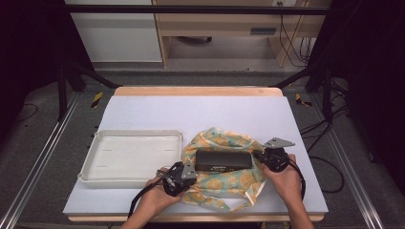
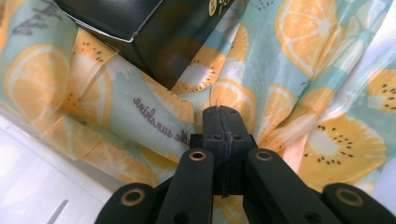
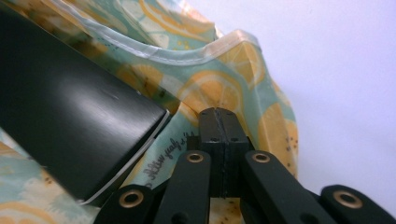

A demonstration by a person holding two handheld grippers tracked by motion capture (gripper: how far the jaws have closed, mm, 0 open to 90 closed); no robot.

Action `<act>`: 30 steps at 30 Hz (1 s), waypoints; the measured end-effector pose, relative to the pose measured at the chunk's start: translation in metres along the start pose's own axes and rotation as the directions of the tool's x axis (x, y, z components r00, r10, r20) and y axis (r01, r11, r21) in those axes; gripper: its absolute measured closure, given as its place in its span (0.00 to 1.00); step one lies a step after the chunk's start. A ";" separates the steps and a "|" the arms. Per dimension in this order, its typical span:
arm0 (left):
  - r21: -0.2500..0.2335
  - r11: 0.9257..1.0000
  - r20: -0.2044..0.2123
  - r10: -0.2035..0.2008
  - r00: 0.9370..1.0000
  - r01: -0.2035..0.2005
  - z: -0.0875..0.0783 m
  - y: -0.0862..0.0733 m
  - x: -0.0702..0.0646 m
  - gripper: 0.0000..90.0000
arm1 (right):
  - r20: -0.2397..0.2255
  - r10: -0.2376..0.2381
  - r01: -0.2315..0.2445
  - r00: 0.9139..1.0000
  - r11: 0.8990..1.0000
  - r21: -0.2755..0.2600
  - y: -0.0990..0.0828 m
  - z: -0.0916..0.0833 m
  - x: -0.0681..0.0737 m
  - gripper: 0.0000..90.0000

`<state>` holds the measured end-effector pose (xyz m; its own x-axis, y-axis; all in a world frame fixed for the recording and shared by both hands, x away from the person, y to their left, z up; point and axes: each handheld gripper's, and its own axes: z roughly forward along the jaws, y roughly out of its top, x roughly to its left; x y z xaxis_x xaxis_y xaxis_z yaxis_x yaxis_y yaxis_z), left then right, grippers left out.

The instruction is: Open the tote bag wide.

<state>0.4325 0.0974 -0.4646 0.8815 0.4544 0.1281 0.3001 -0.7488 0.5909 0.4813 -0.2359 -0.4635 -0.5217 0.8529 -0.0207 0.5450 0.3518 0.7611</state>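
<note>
The black box (image 1: pixel 224 161) lies flat on the fruit-print bag (image 1: pixel 239 182), long axis running between both jaws. The left gripper (image 2: pixel 221 110) and right gripper (image 3: pixel 218 112) have their jaws pressed together, perhaps pinching bag fabric.

Black box (image 2: pixel 135 28): cut off by the top edge in the left gripper view; we cannot read its label in the high view. Cloth (image 3: pixel 243 70): lettering partly covered by the right tool (image 3: pixel 218 112). Both forearms: cut off at the high view's bottom edge.
</note>
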 end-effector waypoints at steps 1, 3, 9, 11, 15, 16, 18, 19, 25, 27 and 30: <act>0.000 1.000 0.001 0.000 1.000 0.000 0.000 0.000 0.000 1.00 | -0.003 0.002 -0.002 1.000 1.000 0.008 -0.001 0.002 -0.001 1.00; 0.001 1.000 0.003 0.001 1.000 -0.001 0.000 0.000 0.000 1.00 | -0.008 0.008 -0.008 1.000 1.000 0.025 -0.002 0.007 -0.004 1.00; -0.005 1.000 0.010 -0.003 1.000 0.003 0.000 -0.001 -0.001 1.00 | 0.001 0.012 -0.012 1.000 0.998 0.060 -0.005 0.016 -0.009 1.00; -0.004 1.000 0.012 -0.002 1.000 0.003 0.000 -0.002 -0.001 1.00 | 0.013 0.001 -0.002 1.000 0.998 0.062 -0.006 0.017 -0.011 1.00; 0.000 1.000 0.017 -0.001 1.000 0.001 0.000 -0.002 -0.001 1.00 | 0.040 -0.013 0.010 0.999 0.998 0.061 -0.006 0.018 -0.012 1.00; 0.003 1.000 0.014 0.003 1.000 -0.003 -0.001 -0.002 -0.001 1.00 | 0.040 -0.010 0.007 0.999 0.998 0.059 -0.006 0.018 -0.012 1.00; 0.002 1.000 0.009 0.000 1.000 0.000 -0.001 -0.002 -0.002 1.00 | 0.045 -0.005 0.003 0.999 0.998 0.055 -0.006 0.019 -0.014 1.00; 0.000 1.000 0.013 0.002 1.000 -0.002 -0.001 -0.003 -0.002 1.00 | 0.042 -0.010 0.007 0.999 0.999 0.053 -0.006 0.019 -0.015 1.00; 0.006 1.000 0.018 0.012 1.000 -0.012 -0.002 -0.003 -0.003 1.00 | 0.044 -0.011 0.008 0.999 0.998 0.057 -0.007 0.016 -0.011 1.00; 0.007 1.000 0.022 0.012 1.000 -0.013 -0.002 -0.003 -0.003 1.00 | 0.037 -0.024 0.022 0.999 0.998 0.059 -0.008 0.013 -0.009 1.00; 0.006 1.000 0.019 0.012 1.000 -0.012 -0.002 -0.003 -0.003 1.00 | 0.032 -0.049 0.048 0.998 0.998 0.050 -0.013 0.009 -0.008 1.00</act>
<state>0.4285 0.0993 -0.4653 0.8921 0.4357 0.1200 0.2912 -0.7573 0.5846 0.4848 -0.2440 -0.4792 -0.5268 0.8463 -0.0787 0.5513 0.4107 0.7262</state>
